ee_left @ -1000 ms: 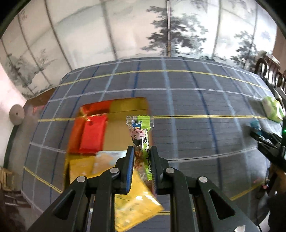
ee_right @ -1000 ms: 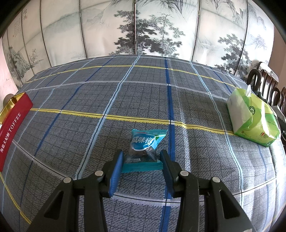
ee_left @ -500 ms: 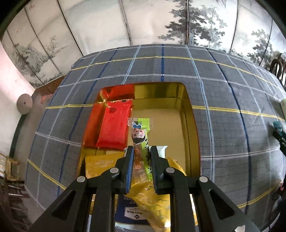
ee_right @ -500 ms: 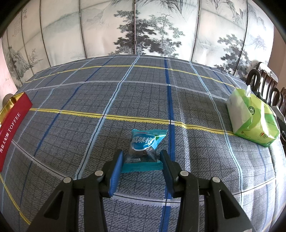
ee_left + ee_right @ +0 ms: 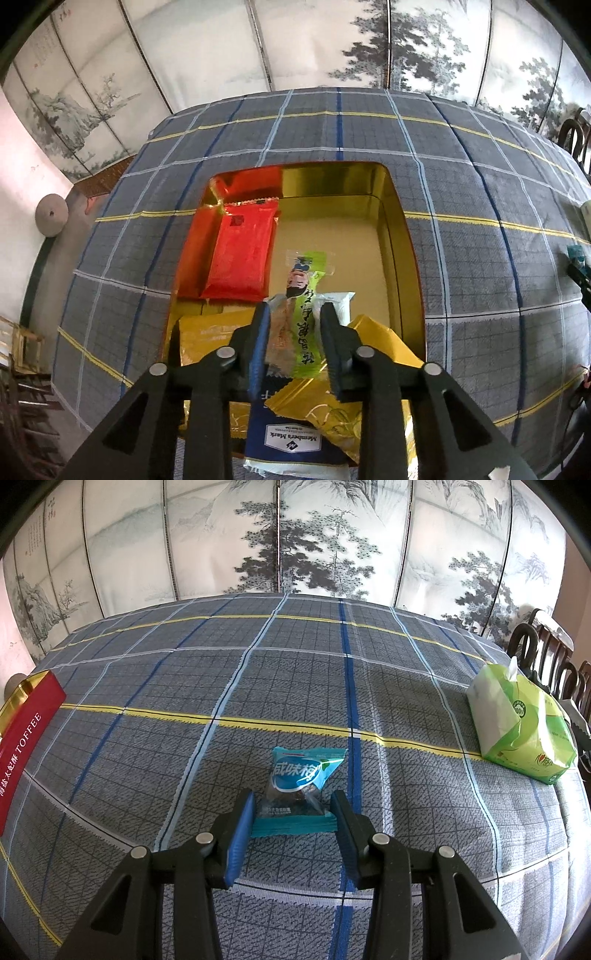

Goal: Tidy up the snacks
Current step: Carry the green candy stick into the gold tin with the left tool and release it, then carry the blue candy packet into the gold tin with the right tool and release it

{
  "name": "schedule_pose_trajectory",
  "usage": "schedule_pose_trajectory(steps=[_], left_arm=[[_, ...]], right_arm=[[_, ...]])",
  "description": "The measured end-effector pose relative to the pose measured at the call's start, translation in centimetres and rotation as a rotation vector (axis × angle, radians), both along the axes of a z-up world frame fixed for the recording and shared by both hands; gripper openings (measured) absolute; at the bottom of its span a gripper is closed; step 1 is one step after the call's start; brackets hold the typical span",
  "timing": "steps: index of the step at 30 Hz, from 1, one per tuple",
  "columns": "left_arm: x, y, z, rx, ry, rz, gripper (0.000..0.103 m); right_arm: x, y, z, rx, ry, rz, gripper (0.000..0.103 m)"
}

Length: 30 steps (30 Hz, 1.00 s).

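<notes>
Over a gold-lined rectangular tin (image 5: 400, 258) on a grey plaid tablecloth (image 5: 480, 184), the left gripper (image 5: 293, 332) tilts steeply down with a slim lime-green snack stick printed with a cartoon face (image 5: 303, 306) between its jaws, which have just been opening; the wrapper now hangs loosely in the gap, against the left pad at most and clear of the right one, apparently so it can drop among the packets gathered below. Nearest the camera in the tin lie a navy-and-white pouch (image 5: 291, 439) and crinkled yellow foil bags (image 5: 207, 336), with a small white sachet (image 5: 341, 306) just beyond the fingertips and a flat red foil packet (image 5: 240, 262) against the tin's left wall; the floor on the far right is bare, leaving room for more. On the other side of the table, the right gripper (image 5: 295, 812) is parked low and partly open, its blue pads bracketing a small teal sweet wrapper (image 5: 299, 779) that rests on the cloth, near both pads yet not visibly squeezed, seemingly lined up as the next pickup. The tin's red outer wall lettered TOFFEE (image 5: 26, 731) sits at the left edge of that view, and a green-and-white tissue pack (image 5: 521, 723) lies well apart to the right. A painted folding screen of pines and hills (image 5: 314, 535) closes off the room behind.
</notes>
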<state>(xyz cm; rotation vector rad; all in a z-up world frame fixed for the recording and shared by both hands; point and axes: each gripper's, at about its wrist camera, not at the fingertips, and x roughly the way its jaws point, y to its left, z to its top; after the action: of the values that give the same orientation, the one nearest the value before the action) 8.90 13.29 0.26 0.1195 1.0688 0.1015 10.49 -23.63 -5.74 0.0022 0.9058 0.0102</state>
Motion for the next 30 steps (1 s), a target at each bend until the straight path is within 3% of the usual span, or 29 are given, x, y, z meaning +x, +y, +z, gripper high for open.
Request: schedule_pose_trajectory(steps=[3,7,14,21,23,30], left_arm=[[-0.3,0.1,0.4,-0.004,-0.015,-0.002,0.033],[-0.8,0.3,1.4,-0.021,-0.040,0.007,0.047],[-2.2,0.9,3.5,-0.038,-0.093,0.021,0.062],[-4.2,1.9,4.6,-0.058,-0.127,0.061,0.070],[-4.7,2.0,4.6,-0.056,-0.131,0.069,0.077],[-6.6,2.8,4.3,-0.032,-0.124,0.082,0.080]], right_arm=[[0.0,0.1,0.0,0.000,0.000,0.000,0.043],[0.0,0.1,0.0,0.000,0.000,0.000,0.043],[0.0,0.1,0.0,0.000,0.000,-0.001,0.042],[0.1,-0.1,0.0,-0.001,0.003,-0.025,0.042],[0.1,-0.3,0.1,-0.002,0.009,-0.046,0.042],[0.3,0.3,0.4,-0.010,0.023,-0.097,0.042]])
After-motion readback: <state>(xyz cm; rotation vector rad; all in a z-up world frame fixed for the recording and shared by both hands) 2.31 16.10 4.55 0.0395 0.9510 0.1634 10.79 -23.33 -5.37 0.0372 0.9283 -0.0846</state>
